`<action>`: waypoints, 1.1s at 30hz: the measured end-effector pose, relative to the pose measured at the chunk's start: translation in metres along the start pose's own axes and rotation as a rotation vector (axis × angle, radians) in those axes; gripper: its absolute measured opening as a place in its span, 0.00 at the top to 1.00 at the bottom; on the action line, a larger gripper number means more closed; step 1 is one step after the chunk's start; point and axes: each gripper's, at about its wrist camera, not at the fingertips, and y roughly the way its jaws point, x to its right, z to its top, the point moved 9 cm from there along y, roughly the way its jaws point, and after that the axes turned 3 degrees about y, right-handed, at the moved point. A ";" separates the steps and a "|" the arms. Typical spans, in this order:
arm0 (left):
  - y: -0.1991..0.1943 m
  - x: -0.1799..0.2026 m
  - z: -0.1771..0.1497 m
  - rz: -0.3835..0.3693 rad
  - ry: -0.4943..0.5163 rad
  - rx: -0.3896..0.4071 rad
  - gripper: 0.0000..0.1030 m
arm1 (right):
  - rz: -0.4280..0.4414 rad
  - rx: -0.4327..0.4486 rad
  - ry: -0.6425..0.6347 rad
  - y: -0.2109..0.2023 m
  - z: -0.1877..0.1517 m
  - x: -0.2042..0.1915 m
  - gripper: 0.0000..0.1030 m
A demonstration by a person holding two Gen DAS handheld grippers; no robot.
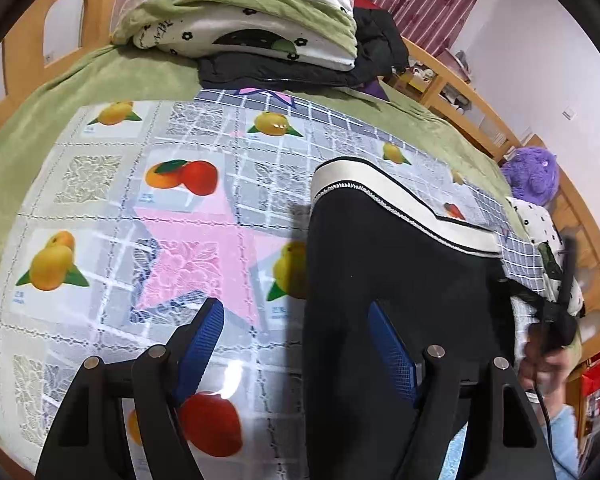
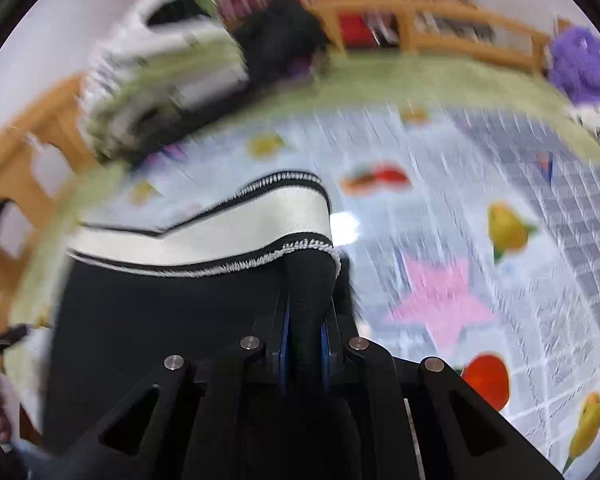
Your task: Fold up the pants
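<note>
Black pants [image 1: 400, 264]: white waistband, lying on fruit-print cloth [image 1: 100, 208]
L gripper [image 1: 300, 344]: fingers spread – nothing pinched
R gripper [image 2: 305, 320]: pinching pants fabric – blurry

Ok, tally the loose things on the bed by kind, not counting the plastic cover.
Black pants: 1
Folded quilts, green and white: 1 stack
Dark jackets: 1
Purple plush toys: 1
Total: 4

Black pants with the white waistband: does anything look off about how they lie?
Yes. The black pants with the white waistband bunch up into a ridge pinched in the right gripper, not lying flat.
</note>
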 end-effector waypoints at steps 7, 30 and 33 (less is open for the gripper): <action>-0.021 0.031 -0.007 -0.011 0.089 0.055 0.29 | -0.020 0.025 0.105 -0.038 -0.002 0.020 0.69; -0.036 0.062 -0.022 0.013 0.144 0.057 0.30 | 0.015 0.125 -0.096 -0.099 -0.052 -0.024 0.67; -0.022 0.088 0.015 -0.012 0.209 0.101 0.30 | 0.029 0.131 -0.126 -0.087 -0.019 -0.039 0.67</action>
